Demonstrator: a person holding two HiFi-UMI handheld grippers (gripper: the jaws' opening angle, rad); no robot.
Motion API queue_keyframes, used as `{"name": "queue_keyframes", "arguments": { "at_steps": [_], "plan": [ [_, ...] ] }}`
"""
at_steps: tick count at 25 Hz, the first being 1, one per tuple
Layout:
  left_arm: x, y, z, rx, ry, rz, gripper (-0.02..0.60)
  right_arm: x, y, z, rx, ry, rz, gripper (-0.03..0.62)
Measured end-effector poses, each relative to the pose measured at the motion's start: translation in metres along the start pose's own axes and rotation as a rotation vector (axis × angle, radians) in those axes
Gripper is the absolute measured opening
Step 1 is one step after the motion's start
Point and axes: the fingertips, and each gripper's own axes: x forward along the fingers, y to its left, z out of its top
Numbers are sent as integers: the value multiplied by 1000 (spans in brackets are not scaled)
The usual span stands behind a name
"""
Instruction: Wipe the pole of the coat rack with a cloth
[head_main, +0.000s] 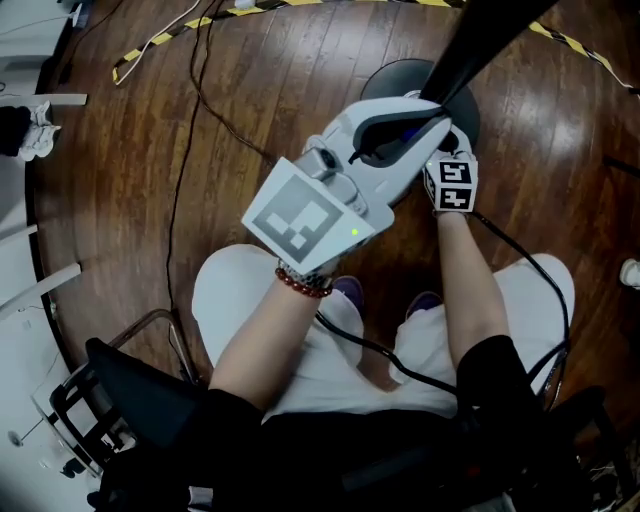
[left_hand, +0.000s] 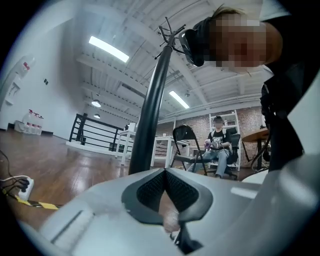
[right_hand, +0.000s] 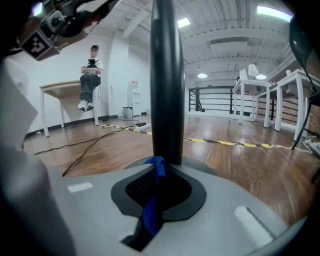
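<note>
While right hand-held gripper (right_hand: 162, 171) pinches blue cloth (right_hand: 152, 216), pole (right_hand: 167, 80) just beyond, left hand-held gripper (left_hand: 165, 175) closed empty.

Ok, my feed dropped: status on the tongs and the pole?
Right tongs shut on blue cloth, low at the pole. Left tongs shut, empty, off the pole. Nothing blocking.

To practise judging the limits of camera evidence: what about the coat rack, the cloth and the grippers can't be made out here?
1. Head view: the right gripper is mostly covered by the left gripper.
2. Pole top: cut off by the upper edge in the head and right gripper views. The hooks are too small in the left gripper view.
3. Right gripper view: the cloth tip overlaps the pole's foot, so contact is unclear.
</note>
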Motion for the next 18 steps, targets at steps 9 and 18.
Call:
{"name": "queue_keyframes", "arguments": {
  "at_steps": [9, 18],
  "plan": [
    [-6, -7, -15, -38, 9, -38, 5, 12, -27, -32, 313, 60, -64, 25],
    [-10, 13, 28, -19, -50, -3, 5, 7, -25, 2, 305, 26, -39, 23]
  ]
}}
